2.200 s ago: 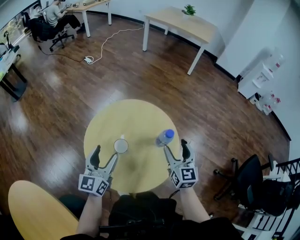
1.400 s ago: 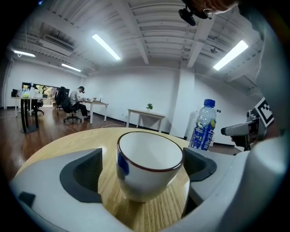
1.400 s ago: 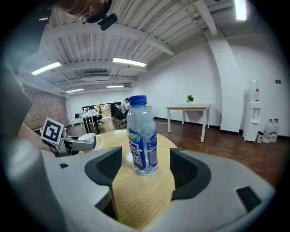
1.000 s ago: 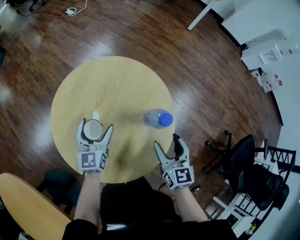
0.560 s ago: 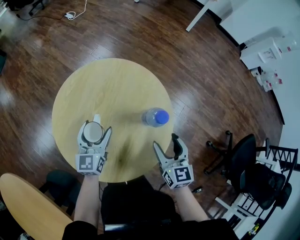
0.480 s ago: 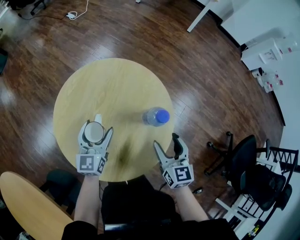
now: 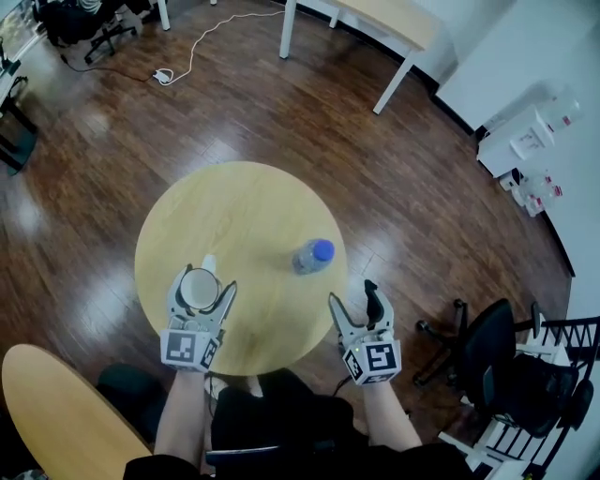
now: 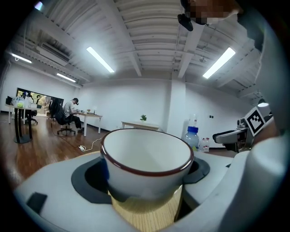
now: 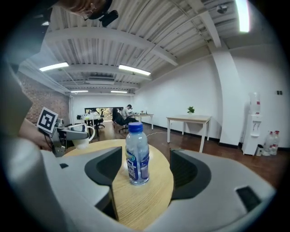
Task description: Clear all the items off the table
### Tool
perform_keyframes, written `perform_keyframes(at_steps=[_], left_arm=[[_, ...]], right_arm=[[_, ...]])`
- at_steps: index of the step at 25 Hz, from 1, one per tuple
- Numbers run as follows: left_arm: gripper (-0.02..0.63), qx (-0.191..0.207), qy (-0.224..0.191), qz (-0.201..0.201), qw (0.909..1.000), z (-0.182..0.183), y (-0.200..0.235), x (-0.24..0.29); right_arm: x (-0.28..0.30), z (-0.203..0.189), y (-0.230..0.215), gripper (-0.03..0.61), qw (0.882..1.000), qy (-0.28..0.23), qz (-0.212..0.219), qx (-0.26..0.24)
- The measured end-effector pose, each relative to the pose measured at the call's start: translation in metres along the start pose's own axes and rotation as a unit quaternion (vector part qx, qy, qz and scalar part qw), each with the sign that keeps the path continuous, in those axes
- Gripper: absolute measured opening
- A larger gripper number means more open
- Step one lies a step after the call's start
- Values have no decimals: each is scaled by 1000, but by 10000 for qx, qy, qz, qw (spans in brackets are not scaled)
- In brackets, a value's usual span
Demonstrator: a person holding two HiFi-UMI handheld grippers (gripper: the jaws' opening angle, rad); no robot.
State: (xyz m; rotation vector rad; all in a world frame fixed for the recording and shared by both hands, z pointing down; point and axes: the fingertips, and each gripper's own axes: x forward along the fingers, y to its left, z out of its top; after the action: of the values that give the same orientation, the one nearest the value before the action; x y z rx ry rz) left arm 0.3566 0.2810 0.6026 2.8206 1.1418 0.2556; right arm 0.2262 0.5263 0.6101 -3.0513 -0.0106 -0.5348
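Observation:
A white cup [image 7: 197, 291] with a dark red rim sits between the pads of my left gripper [image 7: 202, 284], which has just been closing and is now shut on it. In the left gripper view the cup [image 8: 146, 158] fills the jaws, held upright a little above the round wooden table [image 7: 244, 206]. A clear water bottle [image 7: 312, 255] with a blue cap stands upright near the table's right edge. My right gripper [image 7: 354, 295] is open just short of it. The bottle [image 9: 137, 154] stands ahead of the jaws, not between them.
A black office chair [image 7: 497, 356] stands on the dark wood floor to the right. Part of a second round table [image 7: 56, 412] shows at lower left. A rectangular table [image 7: 375, 23] and a white cable with a power strip [image 7: 164, 75] lie farther off.
My left gripper's jaws have closed in on the cup and lifted it slightly. My right gripper has risen a little, still open before the bottle. The head view has shifted.

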Motion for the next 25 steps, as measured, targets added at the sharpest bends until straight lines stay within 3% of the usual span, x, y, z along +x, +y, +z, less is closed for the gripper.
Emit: perform_keyframes(at_steps=[8, 15, 20, 23, 25], left_arm=[[417, 200, -571, 374, 9975, 71, 33, -67], [416, 426, -988, 1104, 9880, 113, 69, -182], [416, 494, -1186, 1844, 9744, 129, 101, -284], [416, 534, -1179, 2395, 9622, 127, 118, -350], [416, 573, -1194, 2845, 9495, 124, 129, -396]], right_arm=[[-3, 56, 48, 337, 9973, -717, 99, -120], [11, 99, 179, 336, 9824, -1250, 1348, -331], [5, 126, 301, 336, 9570, -1514, 2441, -407], [-8, 127, 375, 336, 9340, -1561, 3172, -514], [-13, 122, 423, 336, 9158, -1535, 3665, -578]])
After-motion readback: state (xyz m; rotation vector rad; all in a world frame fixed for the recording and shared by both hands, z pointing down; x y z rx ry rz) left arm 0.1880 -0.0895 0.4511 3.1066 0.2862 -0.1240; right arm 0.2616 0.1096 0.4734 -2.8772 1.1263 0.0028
